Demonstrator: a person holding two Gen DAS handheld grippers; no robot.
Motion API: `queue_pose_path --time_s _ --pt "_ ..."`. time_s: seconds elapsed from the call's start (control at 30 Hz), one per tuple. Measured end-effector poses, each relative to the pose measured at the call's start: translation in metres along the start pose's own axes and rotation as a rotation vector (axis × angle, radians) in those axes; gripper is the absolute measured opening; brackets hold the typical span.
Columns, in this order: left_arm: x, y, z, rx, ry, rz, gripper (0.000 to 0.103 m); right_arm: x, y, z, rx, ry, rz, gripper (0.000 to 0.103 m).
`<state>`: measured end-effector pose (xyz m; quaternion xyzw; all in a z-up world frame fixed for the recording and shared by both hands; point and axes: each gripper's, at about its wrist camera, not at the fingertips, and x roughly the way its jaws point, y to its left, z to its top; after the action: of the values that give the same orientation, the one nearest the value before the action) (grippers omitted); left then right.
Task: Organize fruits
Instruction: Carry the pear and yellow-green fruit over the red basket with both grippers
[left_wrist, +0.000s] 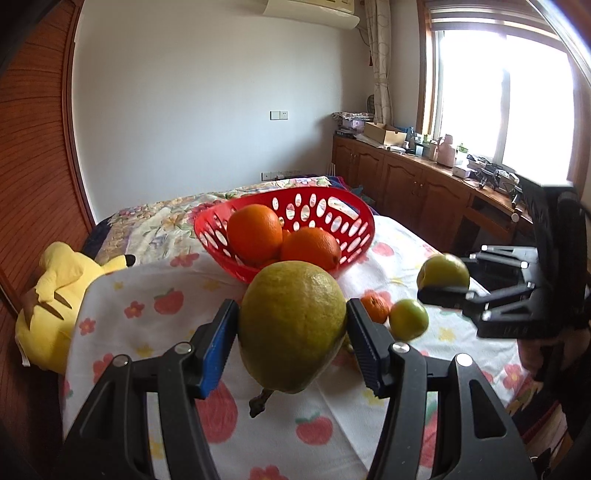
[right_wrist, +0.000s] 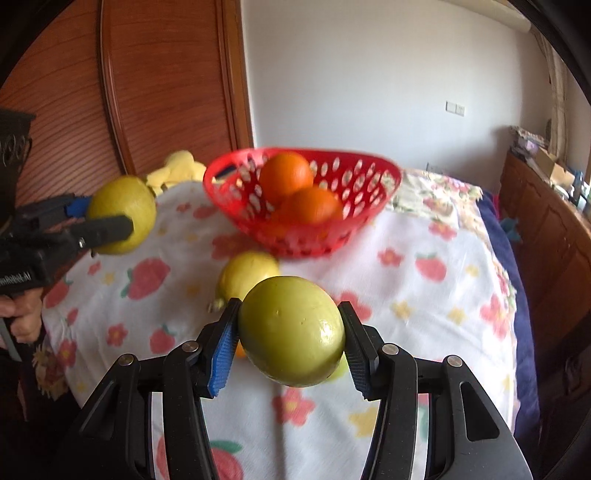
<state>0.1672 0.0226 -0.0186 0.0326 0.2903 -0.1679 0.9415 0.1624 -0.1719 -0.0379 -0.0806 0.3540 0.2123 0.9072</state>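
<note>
Bedroom walls, a wooden wardrobe (right_wrist: 166, 92) and low cabinets (left_wrist: 406, 181) under a bright window (left_wrist: 506, 92) surrounded a bed covered by a white cloth (left_wrist: 295, 424) printed with strawberries and flowers. One yellow plush toy (left_wrist: 55, 306) lay at the cloth's edge beside the wardrobe. One red basket (left_wrist: 332, 214) sat on the cloth ahead of both tools, holding two large oranges (left_wrist: 255, 232), with more orange showing beneath them. The left gripper (left_wrist: 291, 332) was clamped on a big yellow-green pear (left_wrist: 291, 325), lifted off the cloth. The right gripper (right_wrist: 291, 339) was clamped on a smaller green fruit (right_wrist: 291, 328), also held above the cloth. Between the held fruits and the basket, three pieces lay on the cloth: one yellow pear (right_wrist: 247, 273), one green fruit (left_wrist: 408, 319) and one small tangerine (left_wrist: 375, 308).
</note>
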Motion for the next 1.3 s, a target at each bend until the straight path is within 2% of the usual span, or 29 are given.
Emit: queue_pose_path --time_s 0.33,0.63,0.93,1.3 --pt "0.031 0.006 0.035 0.012 -0.012 0.003 0.058 0.023 -0.037 0.065 -0.04 -0.056 -0.007 0.053" --pt "0.064 0.004 0.064 0.089 -0.007 0.017 0.058 0.072 -0.055 0.102 -0.054 -0.032 0.01 0.053" --pt "0.093 0.009 0.07 0.097 0.014 0.006 0.058 0.111 -0.053 0.111 -0.096 0.014 0.005 0.053" --pt "0.111 0.012 0.066 0.083 0.035 -0.001 0.058 0.133 -0.051 0.112 -0.118 0.046 -0.012 0.053"
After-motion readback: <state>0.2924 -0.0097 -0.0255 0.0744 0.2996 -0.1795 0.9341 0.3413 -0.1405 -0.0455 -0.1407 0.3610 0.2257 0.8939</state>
